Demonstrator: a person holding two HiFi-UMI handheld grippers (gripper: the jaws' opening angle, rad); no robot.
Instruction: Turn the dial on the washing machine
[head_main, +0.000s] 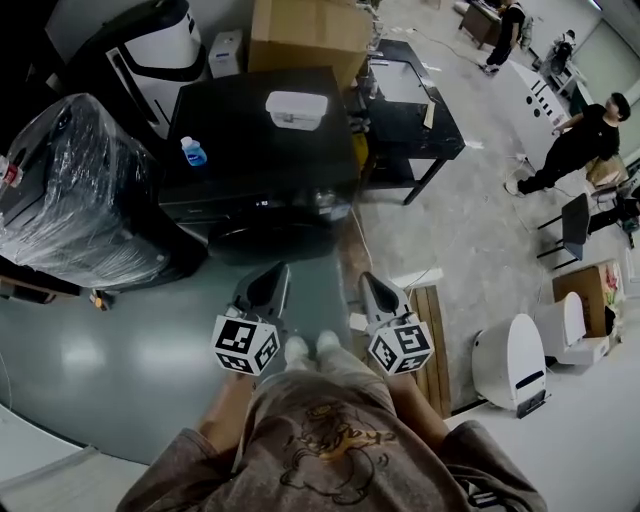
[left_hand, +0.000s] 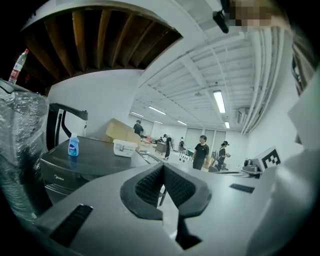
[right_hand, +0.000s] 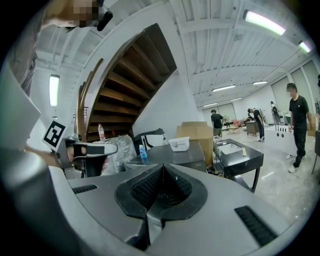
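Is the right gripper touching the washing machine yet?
Apart. The head view shows floor between the right gripper and the washing machine.

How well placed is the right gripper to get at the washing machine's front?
Probably not yet: the right gripper, shut, hangs short of the washing machine. Only bare floor lies between, so stepping forward should do.

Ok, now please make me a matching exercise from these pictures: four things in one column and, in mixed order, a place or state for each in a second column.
Things:
1. blue bottle
2. white box
3. cardboard box
4. right gripper

Places or states:
A. behind the washing machine
B. shut, with nothing between the jaws
C. at the left edge of the washing machine's top
D. toward the back of the washing machine's top

Pairs: 1-C, 2-D, 3-A, 4-B
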